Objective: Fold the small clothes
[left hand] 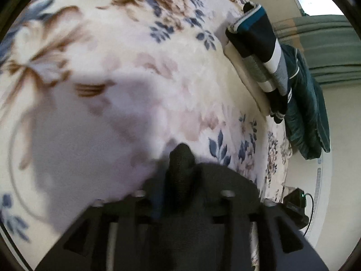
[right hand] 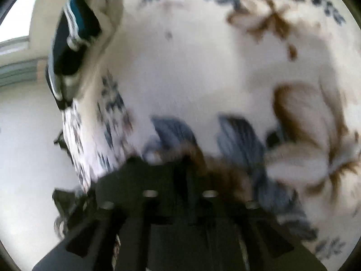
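We hold two black grippers above a cream floral blanket [left hand: 140,72] printed with blue leaves and brown blossoms, and we place everything else by that blanket. In the left wrist view, the left gripper [left hand: 180,158] hangs over the blanket's near part, its fingers pressed together into one dark tip with no cloth between them, and a soft grey shadow falls on the blanket to the left of that tip. At the blanket's far right edge sits a stack of folded clothes [left hand: 259,45], a dark navy piece with a teal band and white stripes on top of grey and cream layers. Just beyond the stack, off the blanket's edge, lies a dark green quilted cover [left hand: 309,113]. Below the blanket's right edge, down on the pale floor, sits a small black device [left hand: 295,205] with a green light and a cable. A green curtain [left hand: 327,52] hangs behind the stack. The right wrist view is heavily blurred by motion. There the right gripper [right hand: 185,158] is close over the blanket [right hand: 191,67], and its fingers seem to meet in the middle, but we cannot tell for sure whether they are closed. The same stack of folded clothes [right hand: 74,33] shows at the blanket's upper left edge.
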Demonstrator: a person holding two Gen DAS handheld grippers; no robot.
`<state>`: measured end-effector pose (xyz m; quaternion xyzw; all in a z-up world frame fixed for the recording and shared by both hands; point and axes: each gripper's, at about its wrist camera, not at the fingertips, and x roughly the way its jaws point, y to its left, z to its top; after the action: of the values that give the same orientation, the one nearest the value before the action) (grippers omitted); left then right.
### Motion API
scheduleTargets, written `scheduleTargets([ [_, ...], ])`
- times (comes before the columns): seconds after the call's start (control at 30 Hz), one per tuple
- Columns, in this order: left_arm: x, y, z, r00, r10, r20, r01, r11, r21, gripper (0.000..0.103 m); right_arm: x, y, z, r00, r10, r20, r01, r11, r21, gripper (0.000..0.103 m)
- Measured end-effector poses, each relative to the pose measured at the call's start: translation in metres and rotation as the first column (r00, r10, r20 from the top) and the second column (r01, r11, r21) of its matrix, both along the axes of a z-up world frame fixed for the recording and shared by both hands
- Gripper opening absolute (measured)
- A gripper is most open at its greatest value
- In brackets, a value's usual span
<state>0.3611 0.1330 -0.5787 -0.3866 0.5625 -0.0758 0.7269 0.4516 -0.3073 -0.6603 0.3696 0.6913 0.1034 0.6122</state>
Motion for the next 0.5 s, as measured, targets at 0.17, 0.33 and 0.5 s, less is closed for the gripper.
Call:
scheduleTargets([
  [0.17, -0.042, 0.009, -0.001, 1.0, -0.008, 0.006, 0.009, 0.998, -0.065, 0.067, -0.05, -0.005, -0.012, 0.99, 0.125, -0.069, -0.116, 0.986, 0.119, 0.067],
  [0.33, -0.07, -0.012, -0.033, 0.998, -0.051, -0.034, 0.044, 0.983, -0.178, 0.067, -0.079, 0.009, -0.065, 0.987, 0.134, -0.09, -0.102, 0.948, 0.301, 0.075],
  [0.5, -0.057, -0.041, -0.035, 0.993, -0.114, 0.0, 0.112, 0.976, -0.186, 0.067, -0.069, 0.041, -0.066, 0.99, 0.141, -0.024, -0.114, 0.877, 0.467, 0.087],
])
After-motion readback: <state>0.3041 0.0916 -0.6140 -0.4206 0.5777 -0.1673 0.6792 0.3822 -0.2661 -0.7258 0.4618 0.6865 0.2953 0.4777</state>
